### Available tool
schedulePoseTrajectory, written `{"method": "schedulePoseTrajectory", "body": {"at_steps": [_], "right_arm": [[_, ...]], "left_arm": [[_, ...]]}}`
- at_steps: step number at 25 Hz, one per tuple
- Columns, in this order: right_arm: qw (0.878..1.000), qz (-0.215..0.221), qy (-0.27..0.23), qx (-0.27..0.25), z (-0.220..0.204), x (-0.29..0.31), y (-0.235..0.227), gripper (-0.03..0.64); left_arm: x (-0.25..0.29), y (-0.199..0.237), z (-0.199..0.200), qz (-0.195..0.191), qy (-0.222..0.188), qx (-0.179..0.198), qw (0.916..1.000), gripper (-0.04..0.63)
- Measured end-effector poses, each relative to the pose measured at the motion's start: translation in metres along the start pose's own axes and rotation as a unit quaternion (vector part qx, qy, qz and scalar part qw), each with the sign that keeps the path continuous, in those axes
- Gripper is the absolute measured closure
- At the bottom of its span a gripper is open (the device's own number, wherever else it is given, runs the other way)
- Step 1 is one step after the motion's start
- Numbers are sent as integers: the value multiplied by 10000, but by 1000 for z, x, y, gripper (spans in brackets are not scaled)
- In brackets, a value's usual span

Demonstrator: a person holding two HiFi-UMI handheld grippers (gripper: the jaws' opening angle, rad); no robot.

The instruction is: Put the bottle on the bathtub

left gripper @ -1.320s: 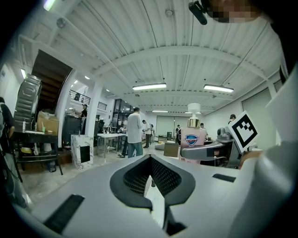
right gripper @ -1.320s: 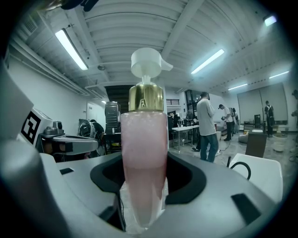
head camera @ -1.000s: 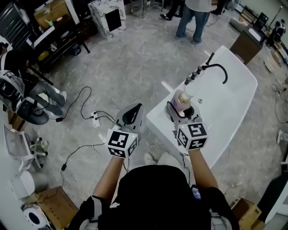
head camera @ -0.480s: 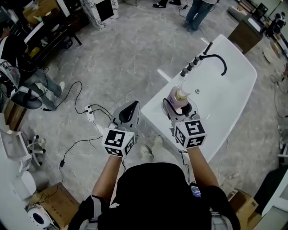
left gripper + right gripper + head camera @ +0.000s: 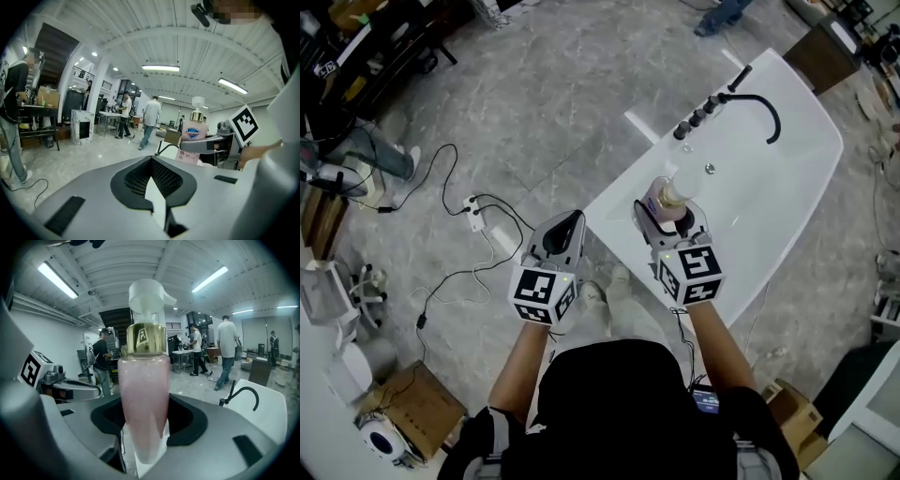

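Holding a pink pump bottle (image 5: 672,199) upright over the near edge of the white bathtub (image 5: 787,178).
Right tool (image 5: 667,216) clenched round the bottle's body, gold collar and white pump standing clear above the jaws. Left tool (image 5: 562,234) closed on nothing, over the grey floor (image 5: 562,112) beside the tub. Black faucet (image 5: 761,105) at the far rim.

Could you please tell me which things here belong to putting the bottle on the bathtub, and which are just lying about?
Job in hand: pink pump bottle with white pump head and gold collar, held by the right gripper; white bathtub.
Lying about: white power strip on the floor; brown cardboard box; left gripper, shut and empty.
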State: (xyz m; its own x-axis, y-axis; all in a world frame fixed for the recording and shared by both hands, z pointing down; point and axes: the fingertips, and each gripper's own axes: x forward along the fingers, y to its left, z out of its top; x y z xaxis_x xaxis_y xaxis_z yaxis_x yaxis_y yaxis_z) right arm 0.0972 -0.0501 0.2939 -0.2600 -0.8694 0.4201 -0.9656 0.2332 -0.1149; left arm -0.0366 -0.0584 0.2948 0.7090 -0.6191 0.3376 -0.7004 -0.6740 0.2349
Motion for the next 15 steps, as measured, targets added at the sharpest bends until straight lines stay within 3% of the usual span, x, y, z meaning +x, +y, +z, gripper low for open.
{"method": "schedulePoseTrajectory", "body": {"at_steps": [15], "right_arm": [[9973, 42, 711, 194, -86, 55, -35, 377]], "left_arm": [[46, 23, -74, 185, 526, -359, 9978, 583]]}}
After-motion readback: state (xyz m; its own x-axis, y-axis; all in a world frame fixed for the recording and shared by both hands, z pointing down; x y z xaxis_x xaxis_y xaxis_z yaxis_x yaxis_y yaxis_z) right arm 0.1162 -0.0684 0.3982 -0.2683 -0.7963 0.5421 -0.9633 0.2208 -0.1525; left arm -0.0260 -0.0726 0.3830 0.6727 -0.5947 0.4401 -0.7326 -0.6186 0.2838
